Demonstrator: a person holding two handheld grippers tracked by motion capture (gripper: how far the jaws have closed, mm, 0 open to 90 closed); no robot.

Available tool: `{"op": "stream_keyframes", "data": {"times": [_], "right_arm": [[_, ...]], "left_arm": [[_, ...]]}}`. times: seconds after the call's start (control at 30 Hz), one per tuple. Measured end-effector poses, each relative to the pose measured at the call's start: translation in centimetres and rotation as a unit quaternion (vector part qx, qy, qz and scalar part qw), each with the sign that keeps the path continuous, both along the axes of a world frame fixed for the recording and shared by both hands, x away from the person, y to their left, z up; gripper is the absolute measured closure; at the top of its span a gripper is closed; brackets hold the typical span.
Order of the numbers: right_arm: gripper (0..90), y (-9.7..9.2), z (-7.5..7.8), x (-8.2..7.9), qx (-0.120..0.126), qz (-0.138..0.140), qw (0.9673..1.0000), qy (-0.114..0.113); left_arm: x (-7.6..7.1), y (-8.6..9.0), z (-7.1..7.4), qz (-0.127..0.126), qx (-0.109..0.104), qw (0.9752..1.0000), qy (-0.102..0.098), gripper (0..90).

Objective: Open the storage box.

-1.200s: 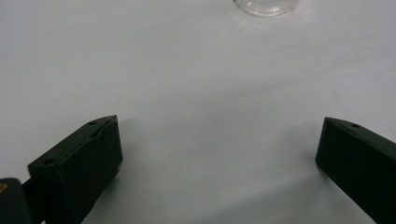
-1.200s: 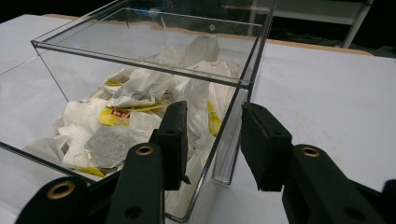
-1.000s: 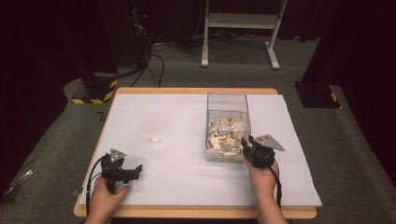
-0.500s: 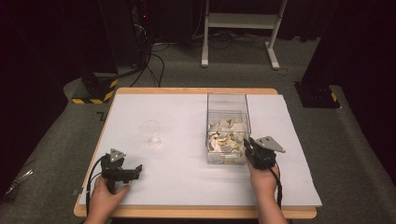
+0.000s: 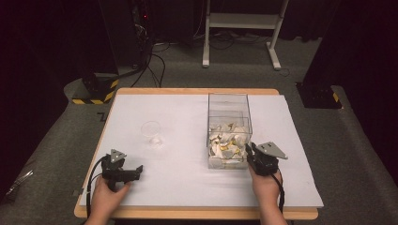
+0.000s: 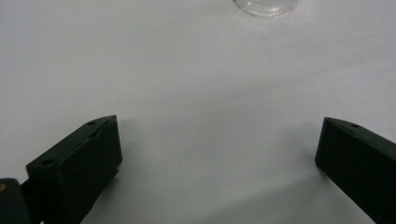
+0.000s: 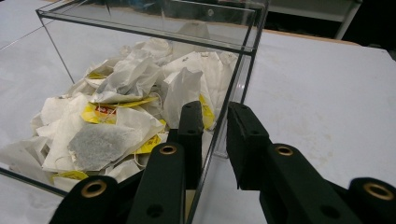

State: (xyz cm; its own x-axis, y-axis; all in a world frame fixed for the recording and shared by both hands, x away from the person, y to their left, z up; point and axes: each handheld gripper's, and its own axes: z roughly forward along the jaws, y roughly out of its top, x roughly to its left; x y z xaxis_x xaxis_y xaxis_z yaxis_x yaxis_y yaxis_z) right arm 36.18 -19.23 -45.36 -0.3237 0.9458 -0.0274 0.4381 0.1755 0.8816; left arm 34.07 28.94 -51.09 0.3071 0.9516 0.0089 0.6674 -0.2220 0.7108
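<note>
The right gripper [image 7: 215, 114] has just clamped its jaws onto the clear box's wall [image 7: 236, 84].

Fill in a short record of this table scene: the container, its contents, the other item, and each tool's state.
container: clear box, open top, right of centre on the white sheet
contents: tea bags, white with yellow tags, piled loosely
other item: glass cup, apparently empty, left of the box
left tool: jaws wide open, nothing between them, low over the sheet, cup ahead
right tool: closed on the box's near wall, one jaw inside, one outside
</note>
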Motion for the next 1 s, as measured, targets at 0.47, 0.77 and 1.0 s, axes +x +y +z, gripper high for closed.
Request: {"op": "stream_keyframes", "data": {"times": [0.47, 0.77, 1.0], "right_arm": [[75.1, 0.2, 0.1, -2.5, -0.008, 0.005, 0.9999, -0.002], [74.6, 0.2, 0.3, -3.2, -0.008, 0.002, 0.9999, -0.008], [73.0, 0.2, 0.2, -2.8, -0.007, 0.003, 0.9999, -0.009]], "left_arm": [[0.1, 0.0, 0.0, 0.001, -0.001, 1.0000, 0.002, 0.5], [0.2, 0.0, 0.1, -0.001, 0.003, 1.0000, 0.004, 0.0], [0.2, 0.0, 0.0, 0.001, 0.003, 1.0000, 0.001, 0.1]]}}
